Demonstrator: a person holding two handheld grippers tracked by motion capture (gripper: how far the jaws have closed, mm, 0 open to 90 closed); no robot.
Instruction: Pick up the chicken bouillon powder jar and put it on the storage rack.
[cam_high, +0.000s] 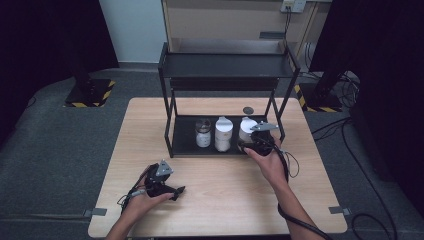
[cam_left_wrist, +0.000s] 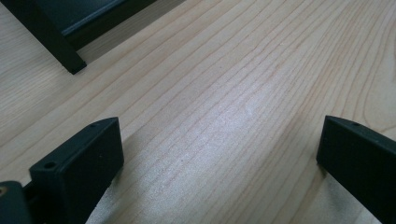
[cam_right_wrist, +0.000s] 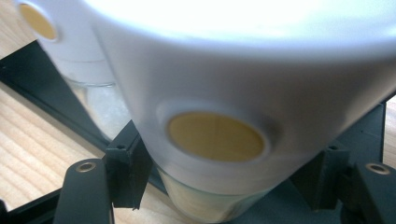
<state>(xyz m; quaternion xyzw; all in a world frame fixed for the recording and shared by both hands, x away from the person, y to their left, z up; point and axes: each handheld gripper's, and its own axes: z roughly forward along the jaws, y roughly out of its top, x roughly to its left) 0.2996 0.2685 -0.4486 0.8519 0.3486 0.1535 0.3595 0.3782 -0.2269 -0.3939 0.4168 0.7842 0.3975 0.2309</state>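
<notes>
On the lower shelf of a black two-tier rack (cam_high: 186, 142) stand three jars: a clear glass jar (cam_high: 203, 133), a white-lidded jar (cam_high: 223, 133) and another white-lidded jar (cam_high: 245, 127) at the right. My right gripper (cam_high: 249, 143) reaches onto the shelf's right end. In the right gripper view its jaws press both sides of that right jar (cam_right_wrist: 219, 93), which has a round yellow spot on its white lid; my right gripper (cam_right_wrist: 224, 186) is shut on it. My left gripper (cam_high: 170, 189) rests on the wooden table (cam_high: 225, 200) in front of the rack, its jaws (cam_left_wrist: 219, 154) wide open over bare wood.
The rack's top shelf (cam_high: 227, 65) is bare. A small dark disc (cam_high: 248, 110) lies on the table behind the rack. A rack leg (cam_left_wrist: 60, 51) stands close to my left gripper. Cables trail from both grippers toward the table's front edge.
</notes>
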